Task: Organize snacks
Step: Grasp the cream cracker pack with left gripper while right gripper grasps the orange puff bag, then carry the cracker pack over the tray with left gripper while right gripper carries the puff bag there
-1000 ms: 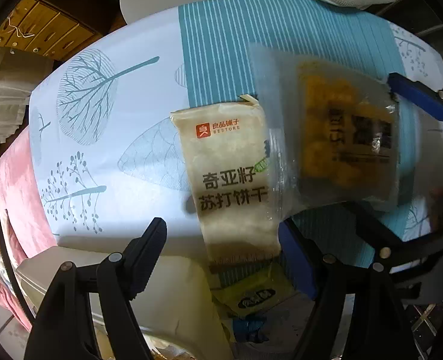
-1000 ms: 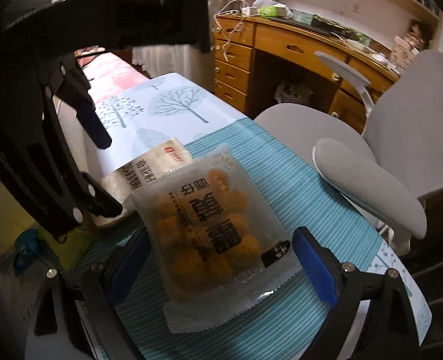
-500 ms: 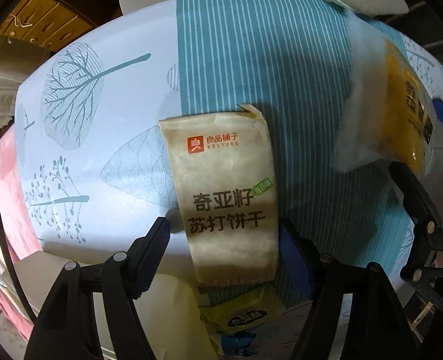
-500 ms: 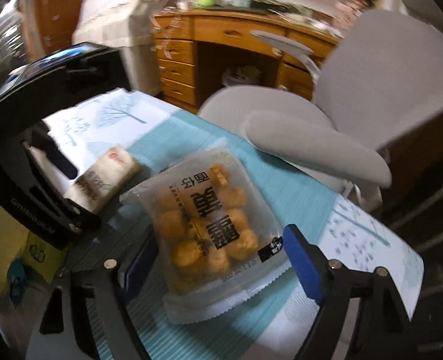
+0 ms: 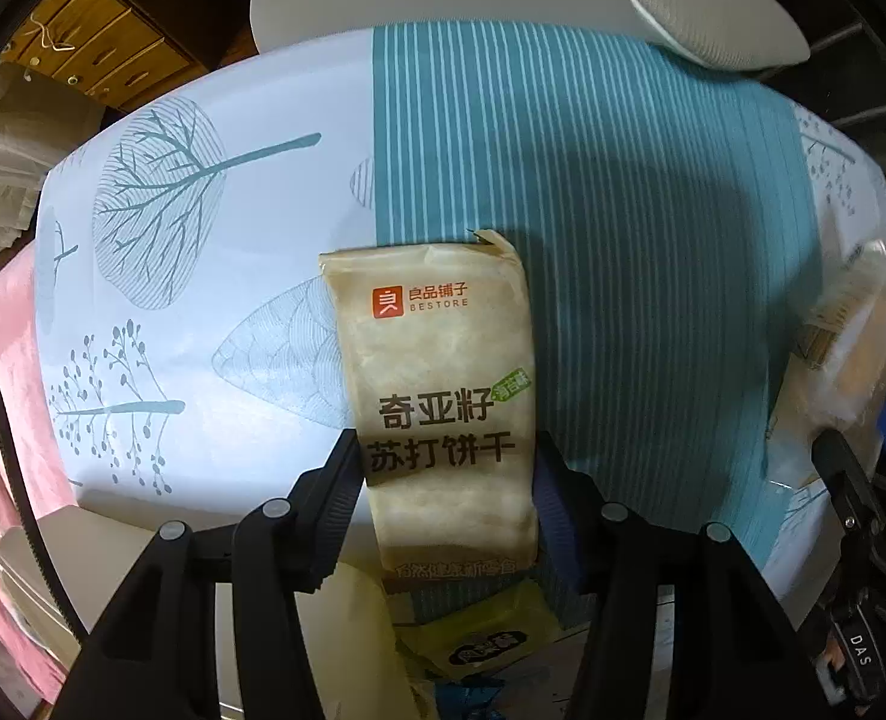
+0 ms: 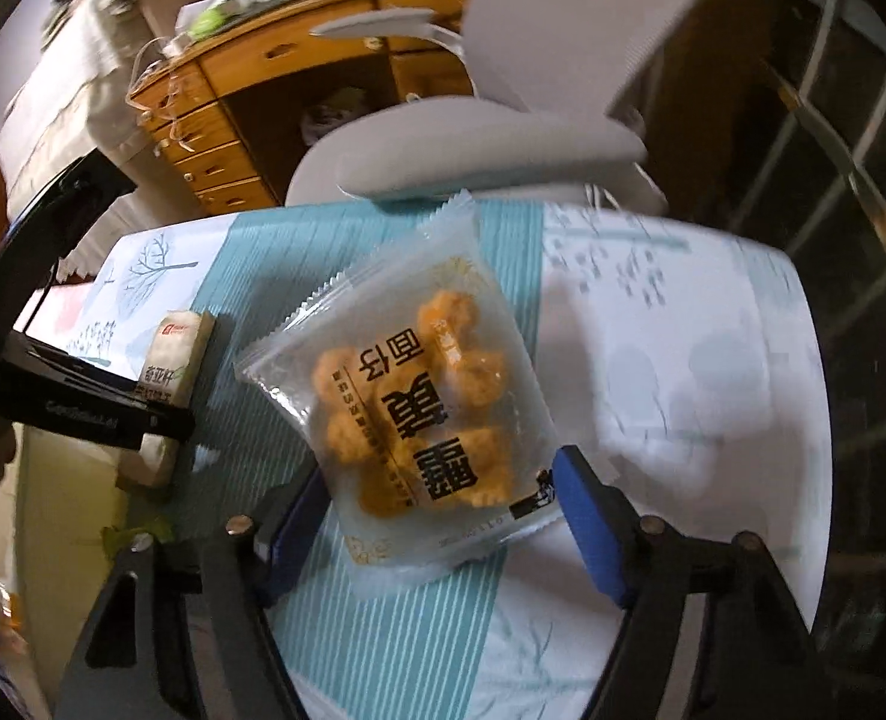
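My left gripper point(image 5: 446, 480) is shut on the near end of a beige cracker packet point(image 5: 443, 384) with an orange logo, which lies on the tablecloth point(image 5: 623, 210). My right gripper point(image 6: 437, 492) is shut on a clear bag of orange fried snacks point(image 6: 419, 408) and holds it above the table's right part. The cracker packet point(image 6: 173, 366) and the left gripper's black frame show at the left of the right wrist view. The snack bag point(image 5: 851, 348) is blurred at the right edge of the left wrist view.
A grey office chair point(image 6: 473, 138) stands behind the table, with a wooden desk with drawers point(image 6: 221, 138) further back. A yellow packet point(image 5: 485, 642) lies below the table's near edge, in what looks like a bin of snacks.
My right gripper carried the snack bag off to the right, away from the cracker packet. My left gripper closed in on the cracker packet and now grips its near end.
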Motion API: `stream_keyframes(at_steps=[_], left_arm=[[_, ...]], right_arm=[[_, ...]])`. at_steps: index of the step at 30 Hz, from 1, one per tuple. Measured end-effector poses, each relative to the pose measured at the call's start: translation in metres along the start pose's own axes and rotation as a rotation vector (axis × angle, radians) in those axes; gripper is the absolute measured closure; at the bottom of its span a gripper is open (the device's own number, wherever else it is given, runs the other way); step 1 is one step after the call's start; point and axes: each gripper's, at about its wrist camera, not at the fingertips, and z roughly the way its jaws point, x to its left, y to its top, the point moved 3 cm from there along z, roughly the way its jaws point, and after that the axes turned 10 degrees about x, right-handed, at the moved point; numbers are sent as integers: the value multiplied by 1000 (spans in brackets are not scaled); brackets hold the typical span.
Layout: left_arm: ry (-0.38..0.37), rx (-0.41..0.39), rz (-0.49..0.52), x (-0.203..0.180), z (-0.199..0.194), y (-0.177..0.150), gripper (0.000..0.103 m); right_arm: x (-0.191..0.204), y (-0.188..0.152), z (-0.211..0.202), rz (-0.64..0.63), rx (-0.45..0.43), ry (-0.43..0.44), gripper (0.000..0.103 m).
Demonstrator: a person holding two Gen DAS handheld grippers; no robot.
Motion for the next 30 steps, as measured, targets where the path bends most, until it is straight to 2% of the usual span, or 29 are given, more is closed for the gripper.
stream_keyframes(at_steps=[5, 8, 9, 10, 11, 13, 15, 20, 25, 30], left_arm=[[-60, -56, -2, 11, -17, -6, 50], [-91, -100, 3, 14, -35, -15, 50], [-97, -107, 5, 15, -38, -19, 50], [-103, -115, 7, 16, -43, -23, 50], [-111, -126, 8, 18, -49, -28, 50], [-120, -139, 8, 17, -57, -37, 50], [-139, -157, 6, 19, -69, -48, 50], [-179, -196, 20, 15, -97, -80, 50], [-210, -215, 28, 10, -120, -120, 50], [-230, -208, 2, 14, -115, -145, 50]], right_arm=[[-2, -8, -4, 36, 54, -10, 42], [-5, -12, -9, 77, 75, 13, 45], [-6, -14, -11, 94, 78, 30, 52], [-5, -16, -17, 104, 71, 62, 67], [-4, -16, -22, 111, 65, 81, 72], [2, -18, -31, 116, 66, 108, 102], [6, -22, -33, 125, 82, 101, 103], [9, -37, -39, 167, 92, 164, 103], [10, -46, -53, 134, 69, 141, 103], [8, -40, -60, 35, 30, 89, 100]])
